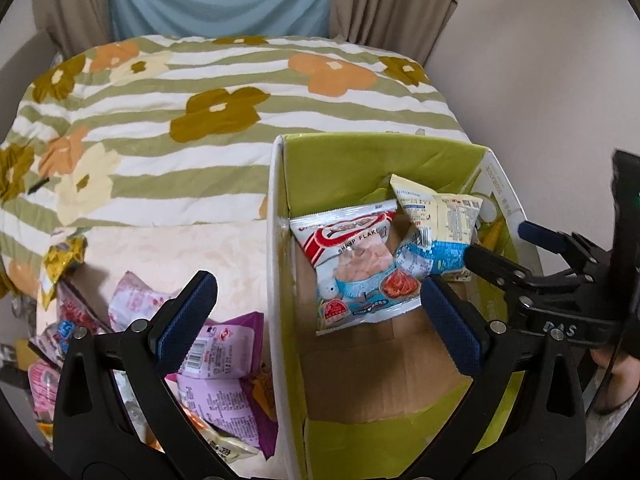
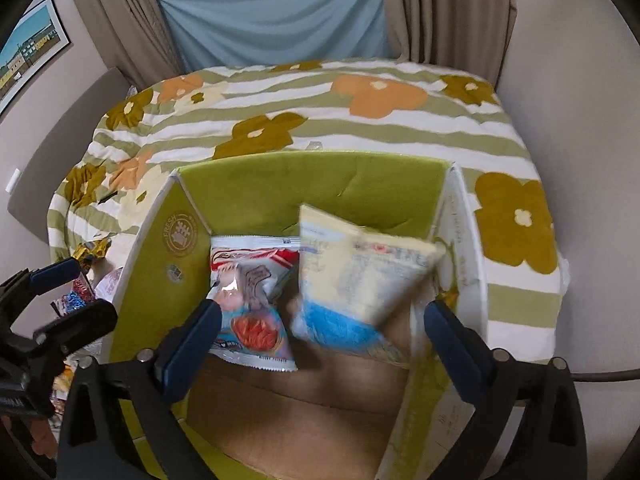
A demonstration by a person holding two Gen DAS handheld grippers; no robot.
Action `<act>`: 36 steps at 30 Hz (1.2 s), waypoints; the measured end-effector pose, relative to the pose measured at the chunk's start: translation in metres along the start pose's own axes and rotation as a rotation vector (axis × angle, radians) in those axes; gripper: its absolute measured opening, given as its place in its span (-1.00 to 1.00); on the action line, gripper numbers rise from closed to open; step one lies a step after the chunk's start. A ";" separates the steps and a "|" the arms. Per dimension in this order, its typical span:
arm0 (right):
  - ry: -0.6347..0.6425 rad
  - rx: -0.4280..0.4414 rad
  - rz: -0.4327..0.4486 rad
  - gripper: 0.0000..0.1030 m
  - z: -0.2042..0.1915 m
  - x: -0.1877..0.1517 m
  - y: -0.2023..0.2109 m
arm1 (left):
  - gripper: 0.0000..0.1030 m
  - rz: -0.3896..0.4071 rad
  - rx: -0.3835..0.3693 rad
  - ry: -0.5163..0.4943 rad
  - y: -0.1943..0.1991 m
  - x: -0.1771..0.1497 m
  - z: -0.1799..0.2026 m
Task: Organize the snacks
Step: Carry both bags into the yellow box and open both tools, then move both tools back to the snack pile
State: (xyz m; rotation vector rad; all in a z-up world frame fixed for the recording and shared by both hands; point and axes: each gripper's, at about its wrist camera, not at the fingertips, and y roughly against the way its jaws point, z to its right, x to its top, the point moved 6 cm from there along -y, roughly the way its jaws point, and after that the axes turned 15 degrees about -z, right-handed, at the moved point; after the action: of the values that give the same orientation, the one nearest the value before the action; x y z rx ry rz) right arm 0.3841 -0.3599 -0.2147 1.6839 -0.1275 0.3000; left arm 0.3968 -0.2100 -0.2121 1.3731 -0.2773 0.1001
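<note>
A bed carries a quilt (image 1: 240,80) striped green and white, printed with large orange, cream and mustard flowers; it covers the far part of the surface, and a pale peach patterned sheet (image 1: 168,248) shows nearer. Behind the bed hang beige curtains (image 2: 440,12) on both sides of a light blue drape (image 2: 280,16). A framed picture (image 2: 32,52) of coloured buildings hangs on the left wall. A grey headboard panel (image 2: 60,136) stands below it.

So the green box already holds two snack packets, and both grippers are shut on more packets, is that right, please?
Not quite. The green box does hold two packets, the shrimp flakes packet and the yellow and blue packet, but the left gripper and right gripper are both open and hold nothing, as each wrist view shows.
</note>
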 end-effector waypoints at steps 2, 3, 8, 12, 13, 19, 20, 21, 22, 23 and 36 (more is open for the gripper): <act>-0.013 -0.008 0.006 0.96 0.001 -0.007 0.005 | 0.96 -0.003 -0.004 0.007 0.000 -0.003 -0.001; -0.023 -0.010 0.009 0.96 0.003 -0.012 0.009 | 0.96 -0.004 -0.007 0.010 0.000 -0.004 -0.001; -0.048 -0.019 0.047 0.96 0.005 -0.019 0.029 | 0.96 0.018 -0.013 0.006 0.011 -0.008 0.003; -0.068 -0.016 0.087 0.96 0.004 -0.023 0.050 | 0.96 0.053 -0.005 -0.008 0.030 -0.012 0.008; -0.068 -0.017 0.094 0.96 0.003 -0.024 0.053 | 0.96 0.057 -0.006 -0.010 0.033 -0.013 0.008; -0.069 -0.033 0.132 0.96 -0.001 -0.031 0.078 | 0.96 0.076 -0.031 0.005 0.060 -0.025 0.004; -0.070 -0.031 0.138 0.96 -0.003 -0.033 0.081 | 0.96 0.082 -0.020 0.007 0.065 -0.029 0.002; -0.067 -0.028 0.145 0.96 -0.005 -0.035 0.085 | 0.96 0.088 -0.015 0.008 0.070 -0.033 0.000; -0.064 -0.026 0.151 0.96 -0.008 -0.038 0.089 | 0.96 0.095 -0.013 0.011 0.075 -0.038 -0.002; -0.061 -0.025 0.157 0.96 -0.010 -0.042 0.092 | 0.96 0.102 -0.010 0.014 0.079 -0.042 -0.005; -0.038 0.006 0.253 0.96 -0.096 -0.104 0.137 | 0.96 0.168 -0.001 0.061 0.148 -0.147 -0.095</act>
State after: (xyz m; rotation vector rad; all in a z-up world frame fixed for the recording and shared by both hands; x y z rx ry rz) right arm 0.2377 -0.2937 -0.1018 1.6811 -0.3695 0.4578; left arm 0.2337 -0.0741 -0.1246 1.3417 -0.3407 0.2810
